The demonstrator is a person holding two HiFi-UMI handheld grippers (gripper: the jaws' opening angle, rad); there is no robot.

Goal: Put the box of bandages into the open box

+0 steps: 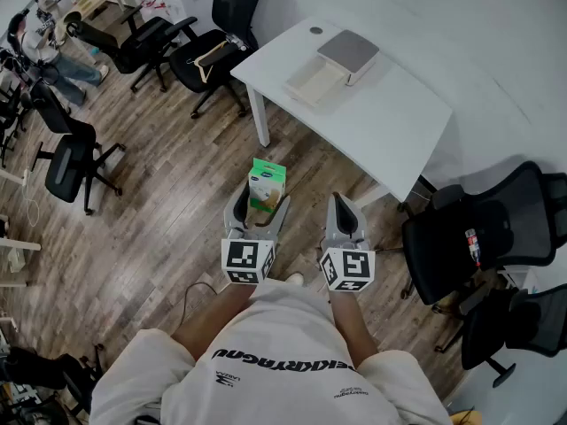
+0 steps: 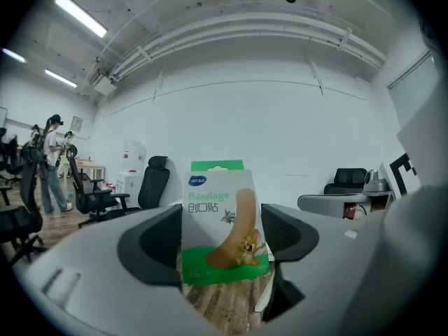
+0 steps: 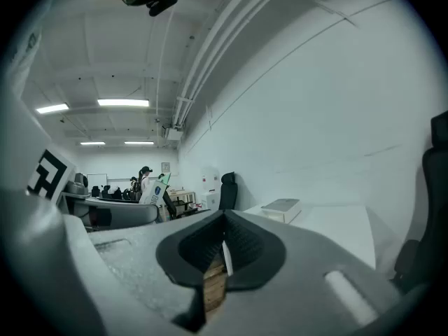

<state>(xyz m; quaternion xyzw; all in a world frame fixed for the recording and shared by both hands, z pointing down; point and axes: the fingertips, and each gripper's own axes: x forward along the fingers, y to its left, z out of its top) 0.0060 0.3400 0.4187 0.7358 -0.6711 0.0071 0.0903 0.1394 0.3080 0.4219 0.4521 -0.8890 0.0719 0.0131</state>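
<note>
Held out beyond the person's white T-shirt (image 1: 292, 361), the left gripper (image 1: 262, 204) has its fingers clamped on the upright green-and-white cardboard box of bandages (image 1: 267, 181), well short of the white worktop (image 1: 390, 127). Beside it, the right gripper (image 1: 344, 204) has its fingers closed on nothing. On that worktop lies the open white box with a grey lid (image 1: 330, 67).

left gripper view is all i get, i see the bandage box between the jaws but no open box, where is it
observer: The open box lies on the white table. In the head view it is ahead and to the right of the left gripper.
operator: is its lid out of the way
observer: Yes, the lid is folded back, and the pale tray looks empty from above.
operator: and the right gripper
observer: The right gripper is shut with nothing between its jaws, and it is held beside the left one.
</note>
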